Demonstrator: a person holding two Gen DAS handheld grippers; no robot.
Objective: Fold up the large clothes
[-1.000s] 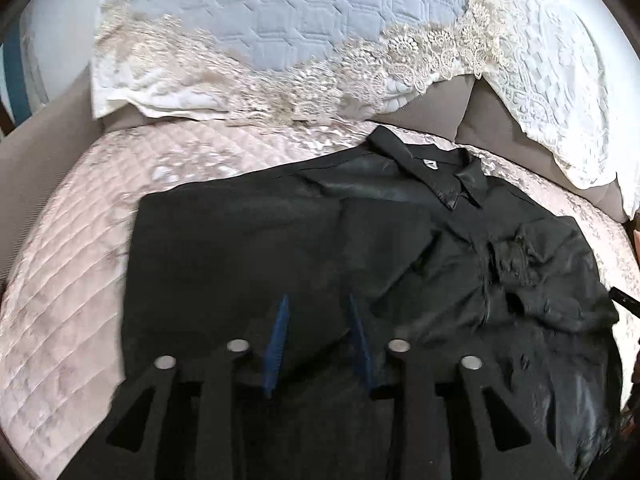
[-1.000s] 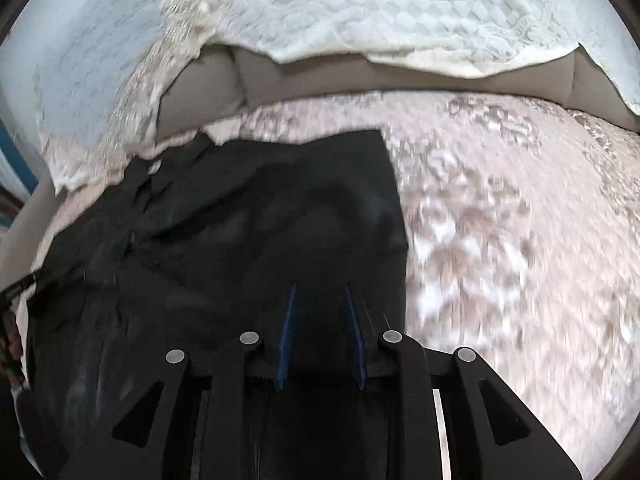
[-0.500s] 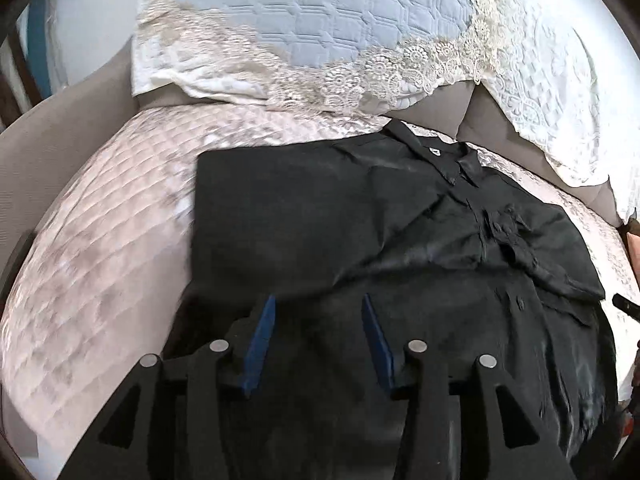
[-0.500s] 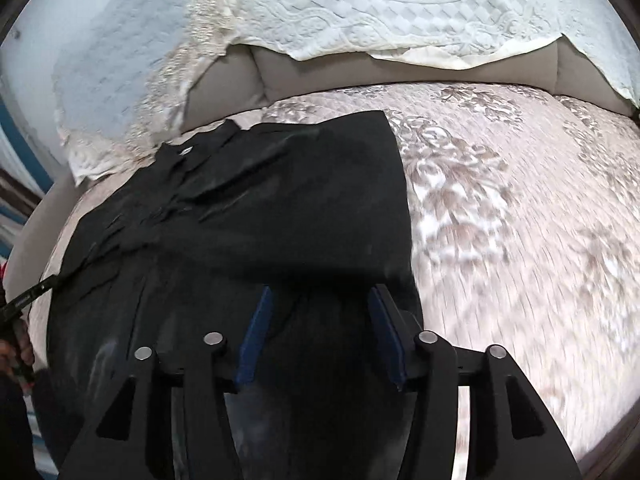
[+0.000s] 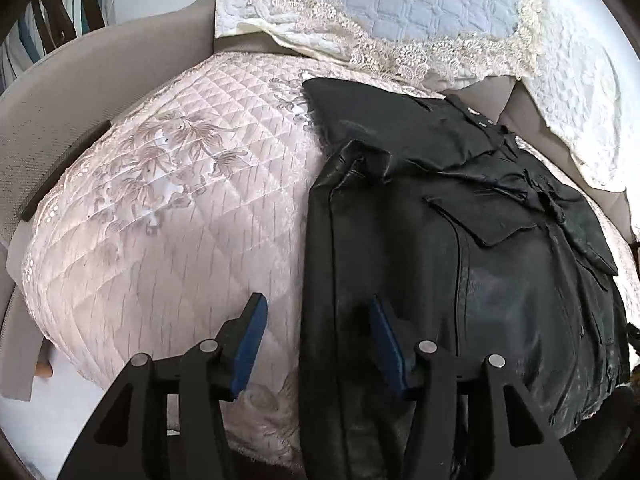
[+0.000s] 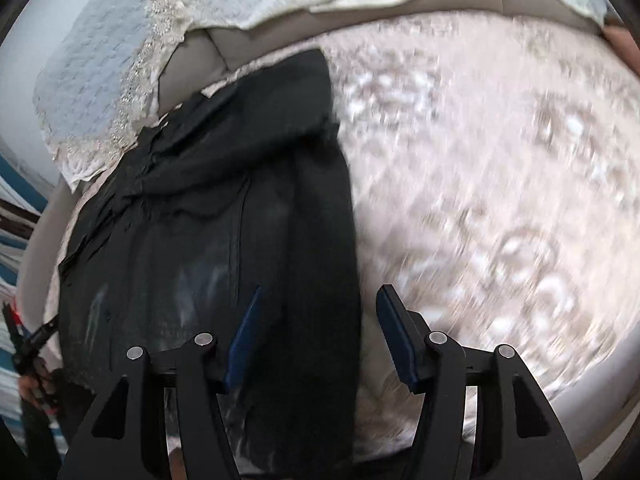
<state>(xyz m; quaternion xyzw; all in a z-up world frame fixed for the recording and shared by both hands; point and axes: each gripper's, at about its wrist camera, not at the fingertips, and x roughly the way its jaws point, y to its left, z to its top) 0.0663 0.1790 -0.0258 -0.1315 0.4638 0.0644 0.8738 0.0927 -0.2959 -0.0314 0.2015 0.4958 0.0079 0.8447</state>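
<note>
We see the black jacket [image 5: 460,240] lying on the pale quilted cushion [image 5: 180,208], its sides folded in, collar at the far end near the lace-edged cover [image 5: 400,12]. Our left gripper [image 5: 316,344] stands with jaws apart, having just been opening; the jacket's left edge runs between the blue pads [image 5: 250,340] (neither presses the cloth). Our right gripper [image 6: 320,344] is likewise parted, just widened, straddling the jacket's right edge [image 6: 344,280] and clamping nothing.
</note>
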